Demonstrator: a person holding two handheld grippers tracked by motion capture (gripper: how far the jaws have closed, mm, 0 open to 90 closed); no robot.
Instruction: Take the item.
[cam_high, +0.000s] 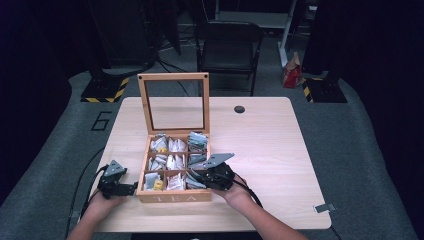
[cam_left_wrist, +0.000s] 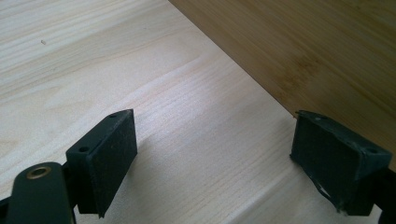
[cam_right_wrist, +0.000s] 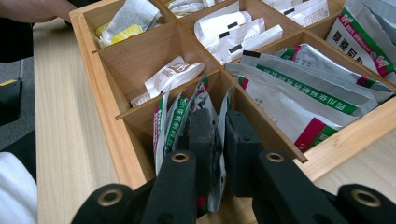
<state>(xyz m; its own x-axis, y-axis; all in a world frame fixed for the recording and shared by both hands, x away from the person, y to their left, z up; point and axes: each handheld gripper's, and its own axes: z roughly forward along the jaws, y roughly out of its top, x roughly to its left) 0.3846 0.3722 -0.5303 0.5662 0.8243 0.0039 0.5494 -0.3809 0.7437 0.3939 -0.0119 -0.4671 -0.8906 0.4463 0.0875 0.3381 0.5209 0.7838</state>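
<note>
Right gripper view: right claw down in the near corner compartment of the tea box, jaws pressed together on one silver sachet w/ green-red print. Sachet stands on edge among several like it, packed upright, so a pinch from above on the top edge is the only free access; prob. why the claw enters steeply.

High view: box sits mid-bench, glass lid propped upright at the back, leaving all nine compartments open. Right claw at the box's front-right compartment.

Left claw rests on the bench at the box's front-left corner. Left gripper view: jaws spread wide, nothing between them, one pad touching or just beside the box's side wall; cannot tell which. Judgement: placed there to brace the box vs. sliding when the sachet is pulled.

Step in hand, as judged: sachet gripped, not yet lifted clear. Risk: neighbours dragged up w/ it.
</note>
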